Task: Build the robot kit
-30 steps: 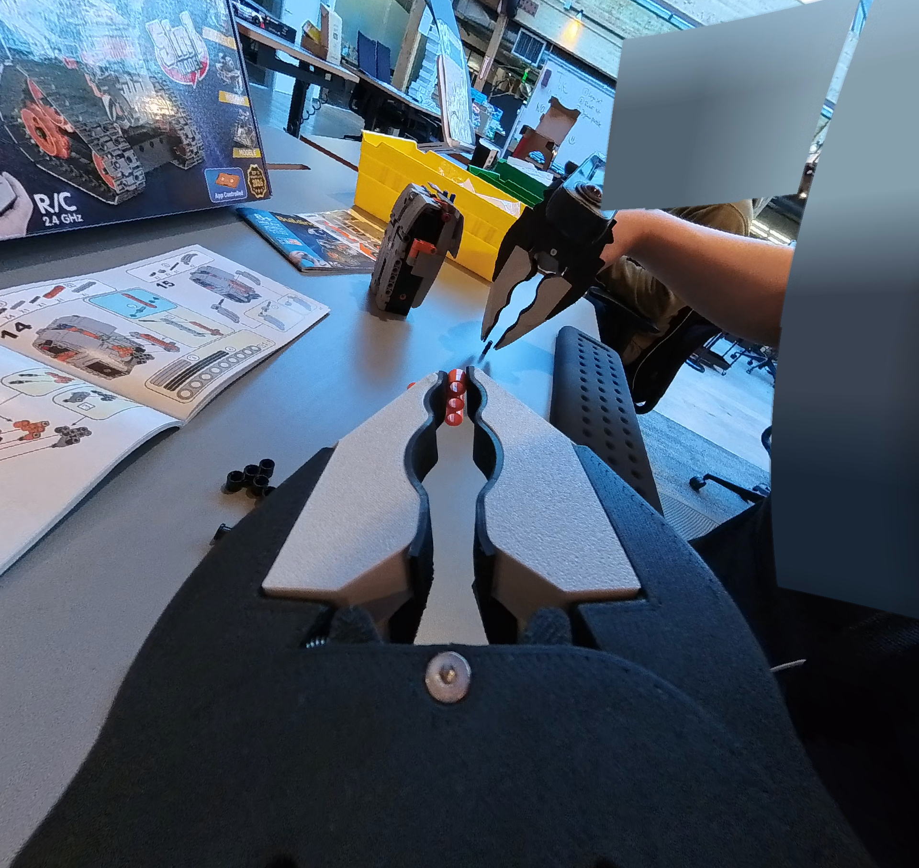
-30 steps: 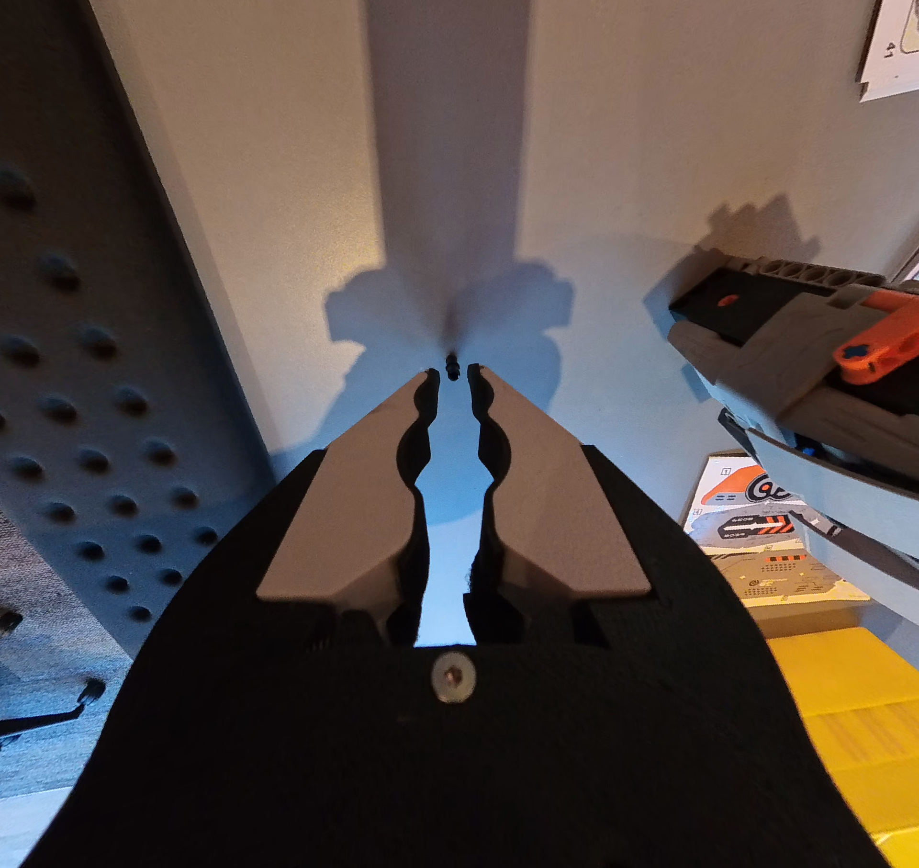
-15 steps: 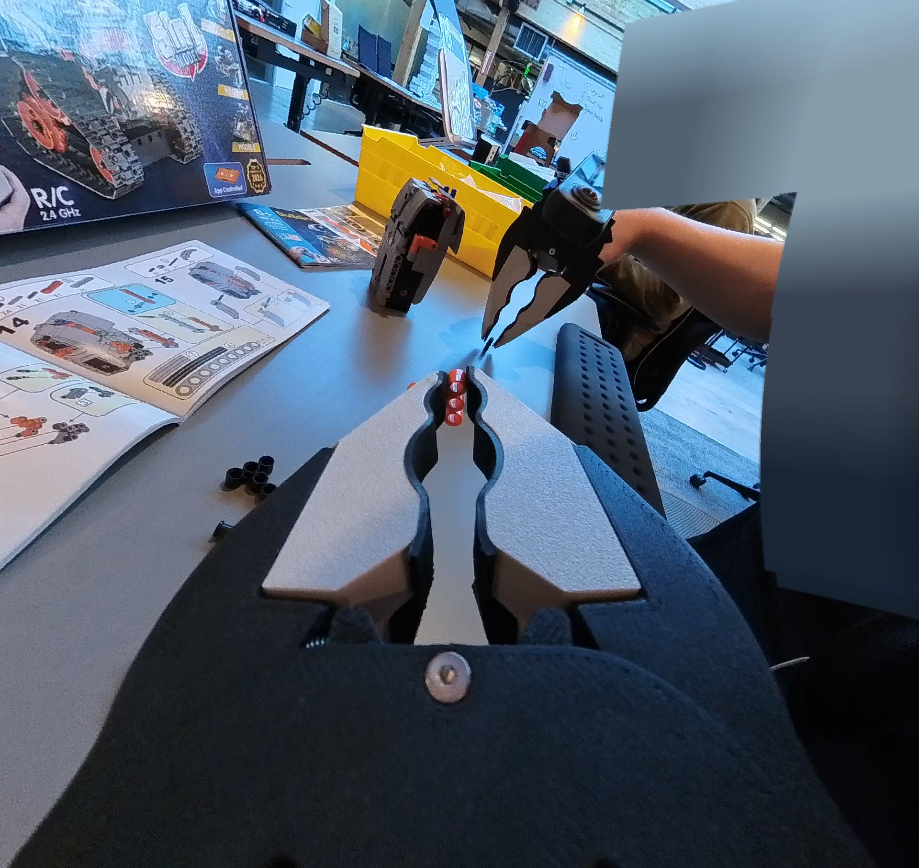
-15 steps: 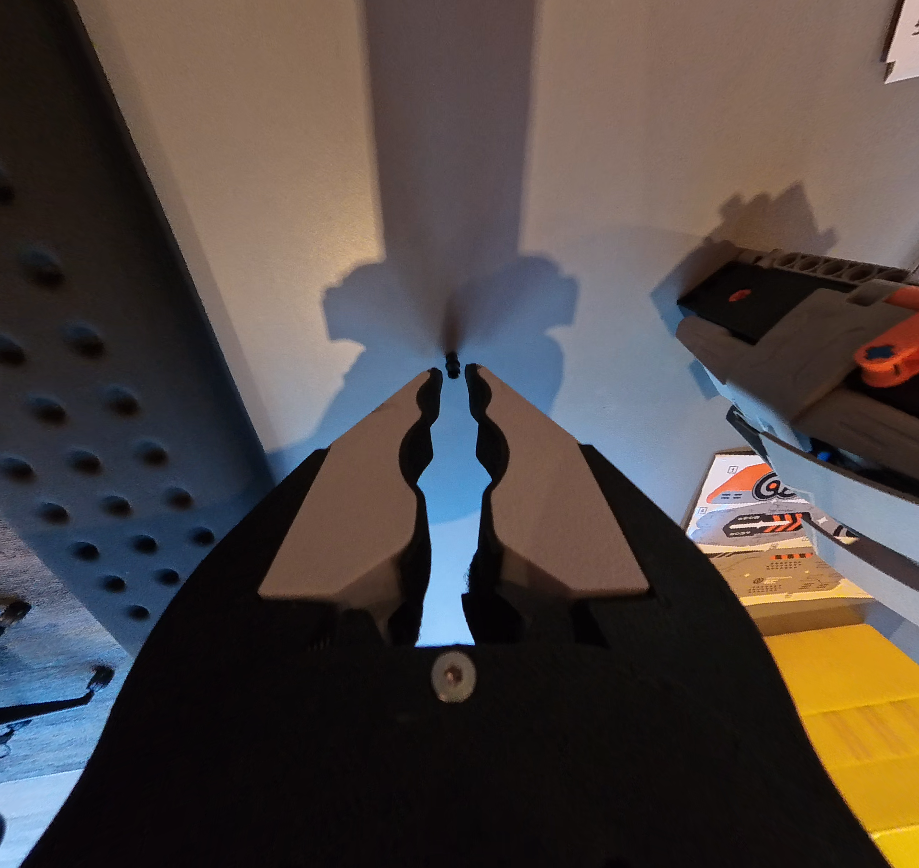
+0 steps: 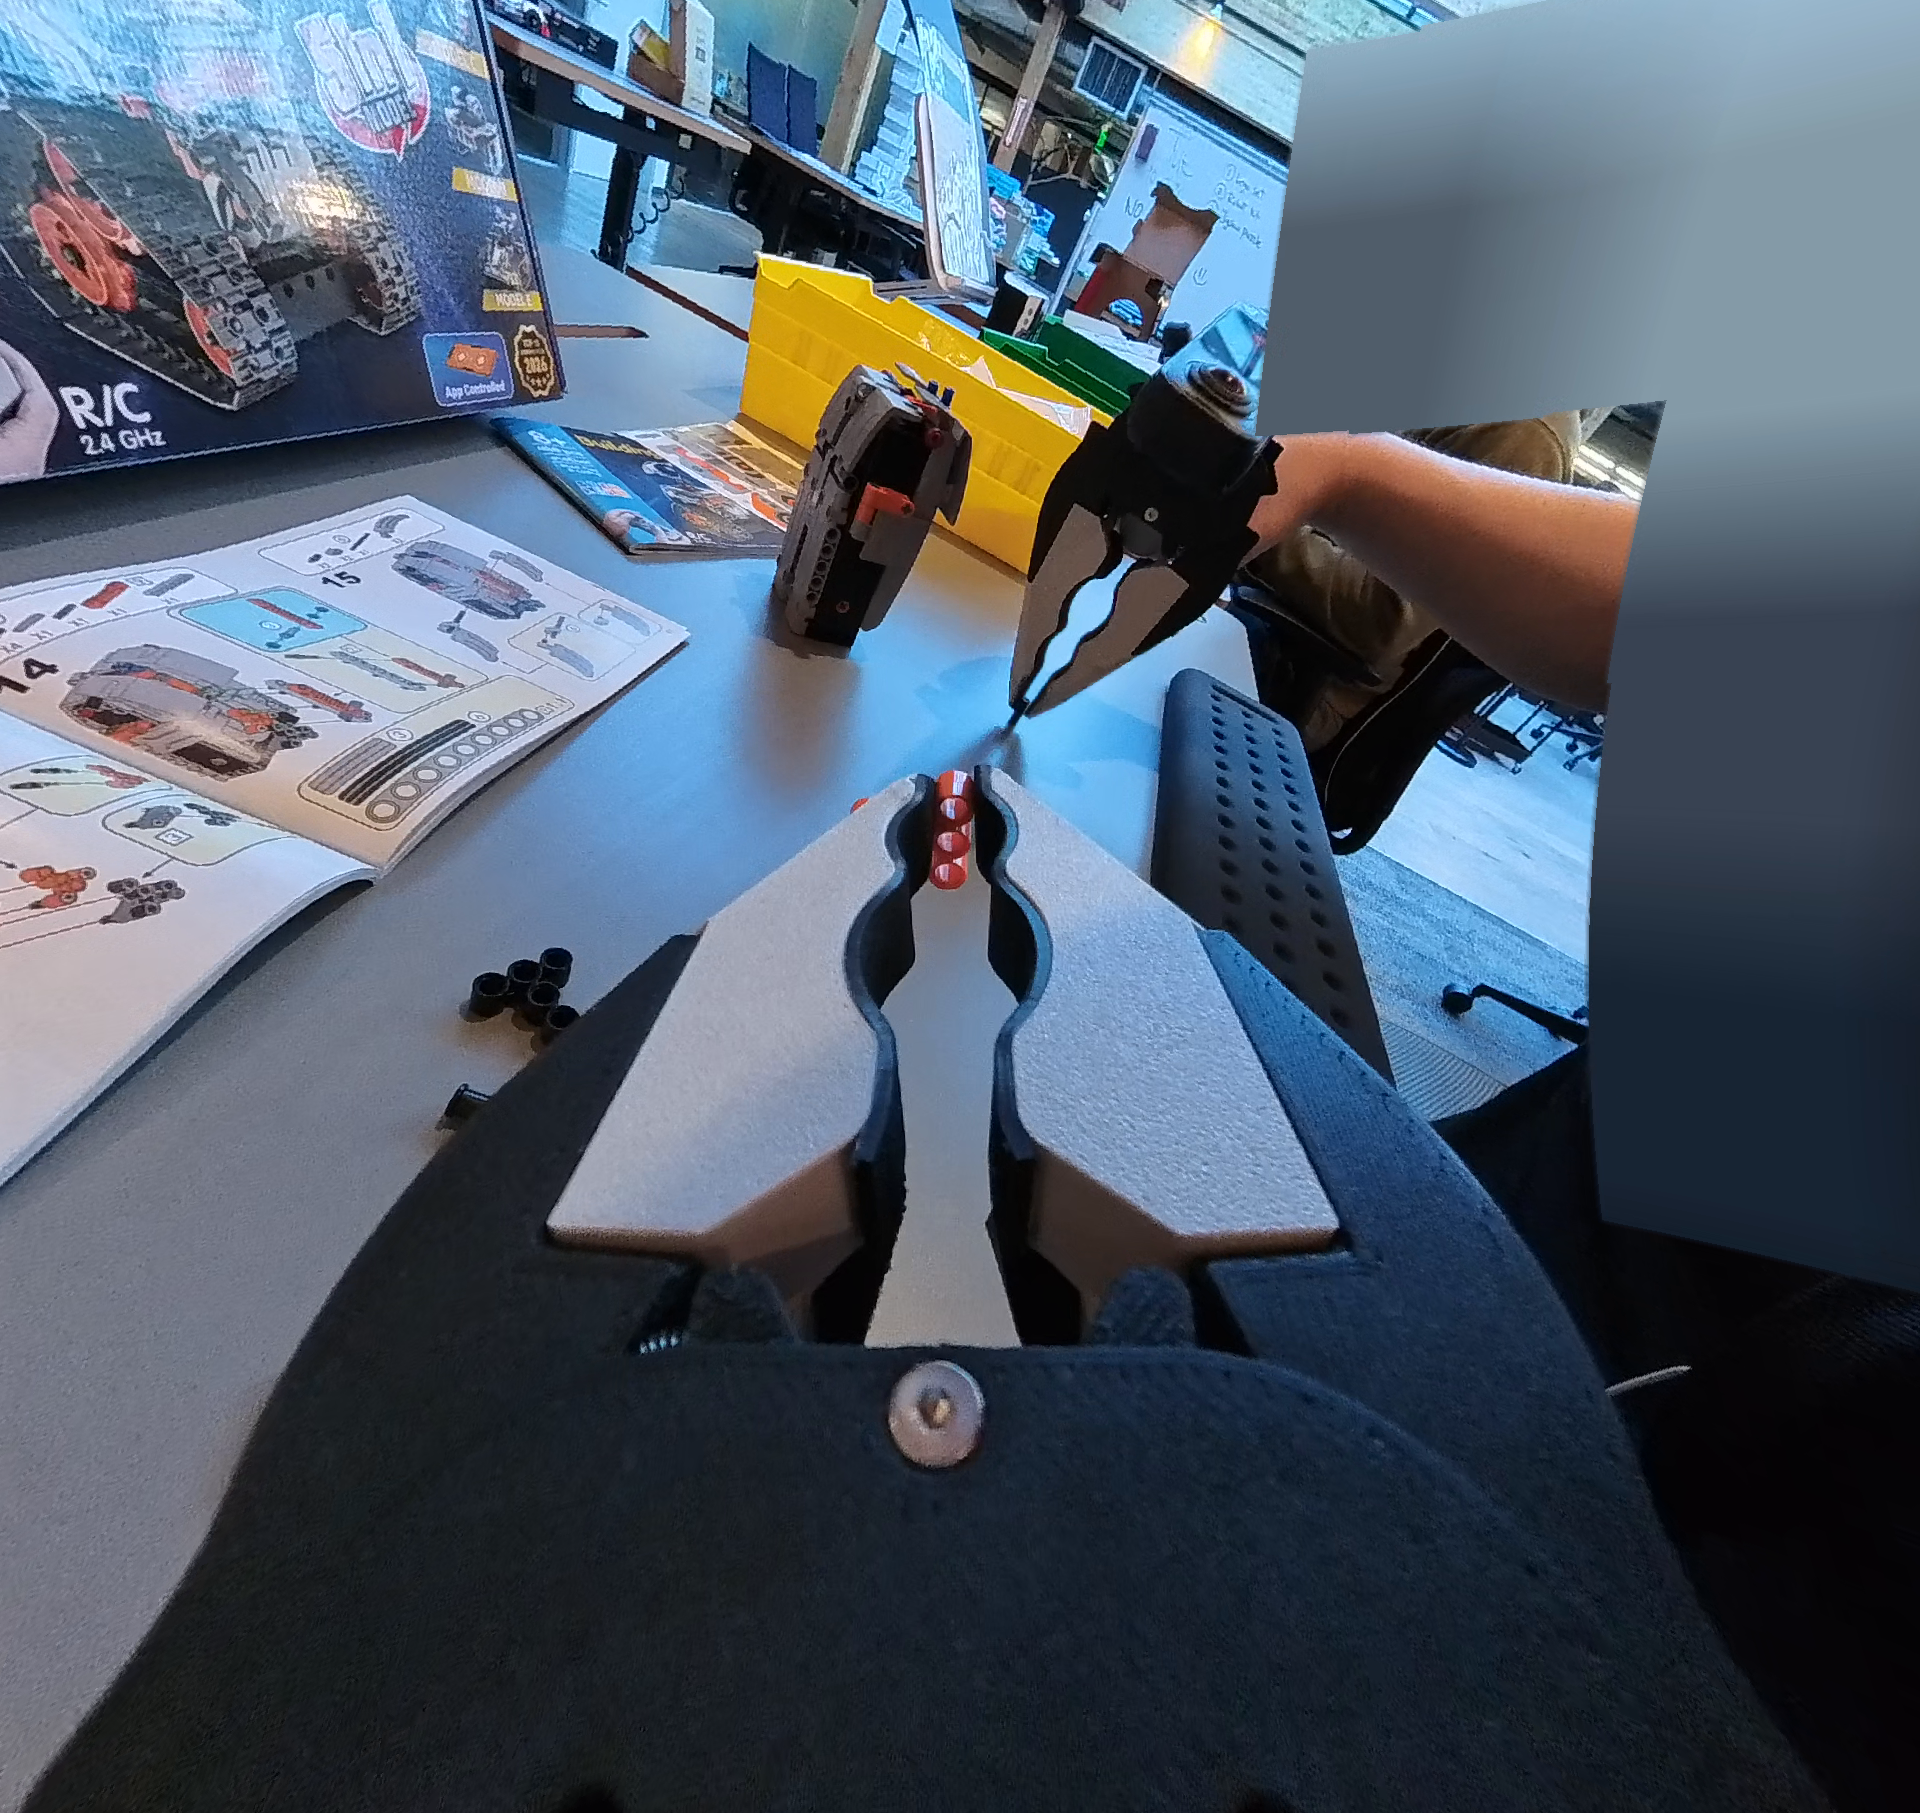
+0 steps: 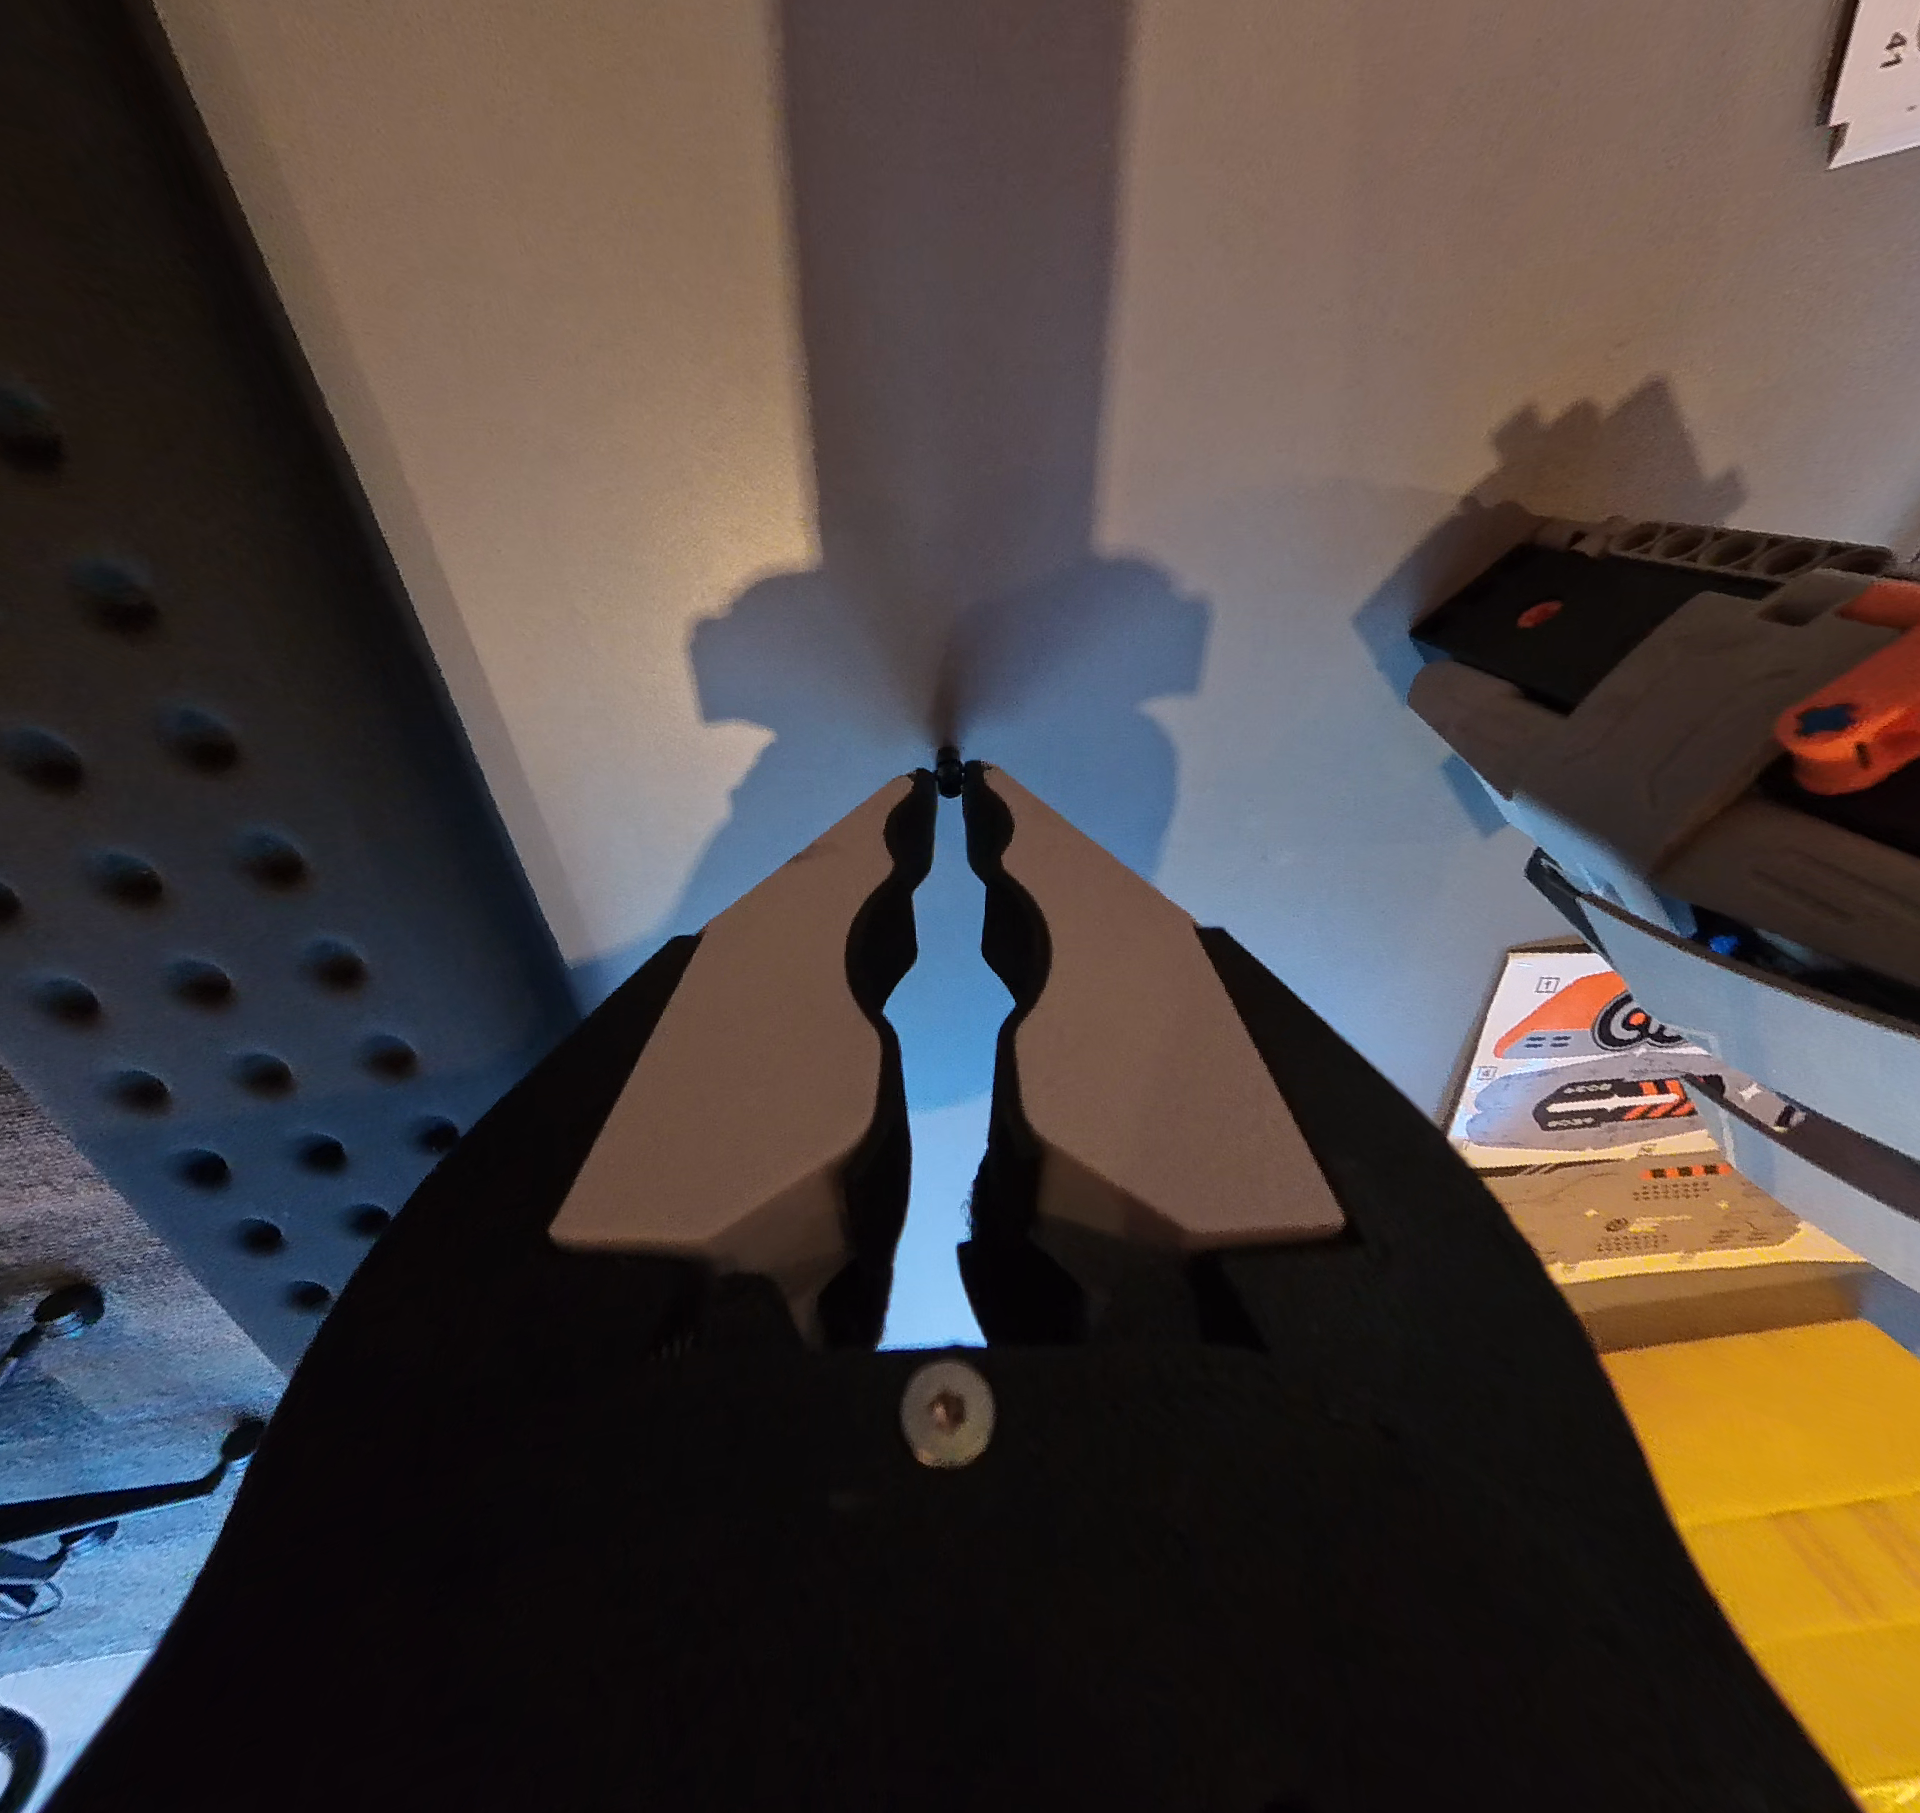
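My left gripper (image 5: 951,789) is shut on a small red beam with holes (image 5: 951,833) and holds it just above the grey table (image 5: 675,807). My right gripper (image 6: 948,776) points down at the table and is shut on a tiny black pin (image 6: 948,762) at its fingertips. In the left wrist view the right gripper (image 5: 1023,709) hangs tips-down just beyond the red beam, close to it but apart. A grey, black and orange brick-built model (image 5: 868,511) stands upright behind them; it also shows in the right wrist view (image 6: 1683,714).
An open instruction booklet (image 5: 291,683) lies at the left, with several loose black pins (image 5: 525,984) near it. A large toy box (image 5: 239,174) stands at the back left. A yellow bin (image 5: 883,361) and a leaflet (image 5: 686,485) lie behind. A perforated chair arm (image 5: 1247,828) borders the table's right edge. Spacing between my two grippers at the tips: around 30 cm.
My right gripper's fingertips have closed in on the black pin. The left gripper has hardly moved and still holds the red beam.
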Demonstrator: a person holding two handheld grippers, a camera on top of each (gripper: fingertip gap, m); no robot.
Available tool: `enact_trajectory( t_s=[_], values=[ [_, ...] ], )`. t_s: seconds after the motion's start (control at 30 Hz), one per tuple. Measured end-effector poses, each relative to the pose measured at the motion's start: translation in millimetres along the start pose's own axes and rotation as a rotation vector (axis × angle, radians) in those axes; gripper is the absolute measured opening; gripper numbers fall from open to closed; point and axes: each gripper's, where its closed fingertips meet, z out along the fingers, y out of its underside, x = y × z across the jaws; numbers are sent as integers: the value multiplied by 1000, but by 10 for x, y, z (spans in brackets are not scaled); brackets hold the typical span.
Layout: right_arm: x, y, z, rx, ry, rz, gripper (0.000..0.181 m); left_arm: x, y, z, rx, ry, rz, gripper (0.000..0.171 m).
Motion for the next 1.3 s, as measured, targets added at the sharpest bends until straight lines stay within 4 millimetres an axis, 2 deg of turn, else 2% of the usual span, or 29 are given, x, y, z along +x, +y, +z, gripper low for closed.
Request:
enact_trajectory(
  t_s=[0.23,0.3,0.4,0.53,0.63,0.83,0.93,1.03,1.1,1.3],
  values=[
    [-2,-63,-63,53,-8,32,4,-5,6,-1,-3,-3,0,3],
    [2,-137,-120,110,-12,62,4,-7,9,0,-4,-3,-1,3],
    [45,-348,-285,285,-7,135,3,-6,13,0,-6,-3,-2,3],
    [80,-687,-569,604,-20,244,3,17,-1,0,0,9,-7,3],
    [81,-1017,-814,871,-53,296,3,90,-70,2,29,53,-17,3],
    [9,-1723,-1216,1313,-223,290,2,249,-233,9,64,165,-65,3],
    [-51,-2021,-1334,1441,-318,265,3,275,-313,3,94,203,-100,3],
    [-94,-2230,-1368,1506,-389,253,2,307,-350,6,116,251,-145,3],
    [-119,-2291,-1344,1521,-415,251,2,294,-340,22,107,258,-163,3],
    [-169,-2252,-1203,1501,-388,285,2,331,-353,51,128,357,-281,3]
  ],
)
